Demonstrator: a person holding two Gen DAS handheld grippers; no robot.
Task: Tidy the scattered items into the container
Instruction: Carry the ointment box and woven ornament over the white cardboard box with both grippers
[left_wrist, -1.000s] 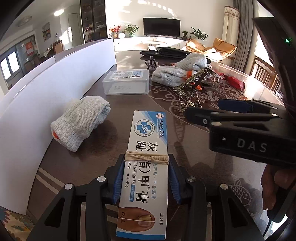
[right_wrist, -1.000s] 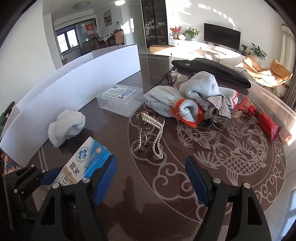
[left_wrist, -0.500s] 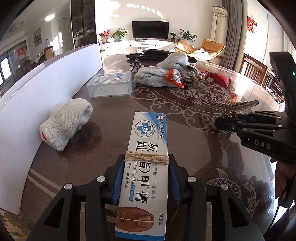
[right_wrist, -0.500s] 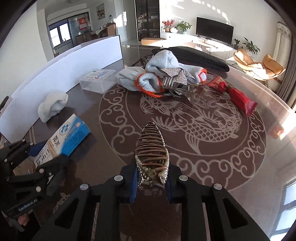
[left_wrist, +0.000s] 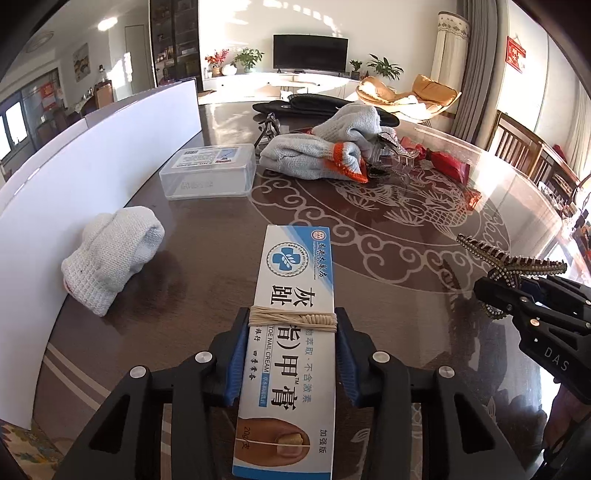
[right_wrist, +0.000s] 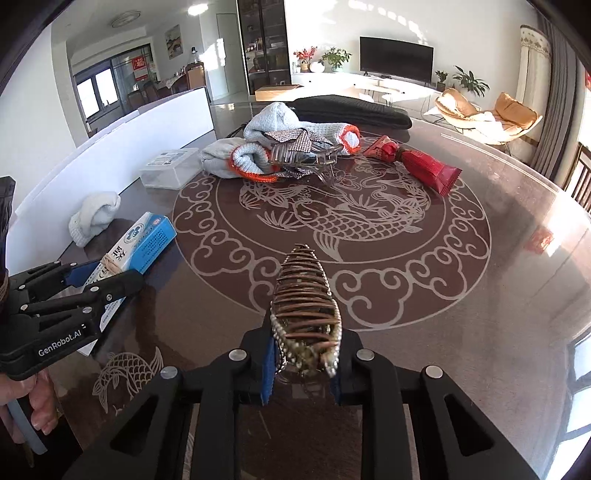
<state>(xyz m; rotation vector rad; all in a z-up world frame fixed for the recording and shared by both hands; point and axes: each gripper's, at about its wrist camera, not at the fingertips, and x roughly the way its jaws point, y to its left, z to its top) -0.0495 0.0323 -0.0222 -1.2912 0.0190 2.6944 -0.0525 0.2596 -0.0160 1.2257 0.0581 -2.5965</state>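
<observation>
While both tongs are loaded, the step in hand looks like the carry, with nothing yet dropped off. The left gripper (left_wrist: 291, 354) is clamped on a cream box (left_wrist: 295, 314), its pads (left_wrist: 236, 354) pressing the long sides just behind a rubber band (left_wrist: 291, 318); the box juts forward past the fingertips, above the table (left_wrist: 406, 258). The right gripper (right_wrist: 301, 363) is squeezed tight on a beaded hair clip (right_wrist: 304, 299), which stands out ahead of the jaws, clear of the tabletop.

Well ahead and to the left of both tongs sits a clear lidded container (left_wrist: 208, 171), its lid on as far as I can tell. A rolled white glove (left_wrist: 112, 256) lies between it and the left gripper, off to the left. Further ahead, beyond the container's right end, a heap of gloves (left_wrist: 314, 155), another clip (right_wrist: 303, 155) and red packets (right_wrist: 413, 164) still waits.

The next move, I judge, calls for taking both loads forward to the container; the lid may need lifting first, which neither full gripper can easily do.
</observation>
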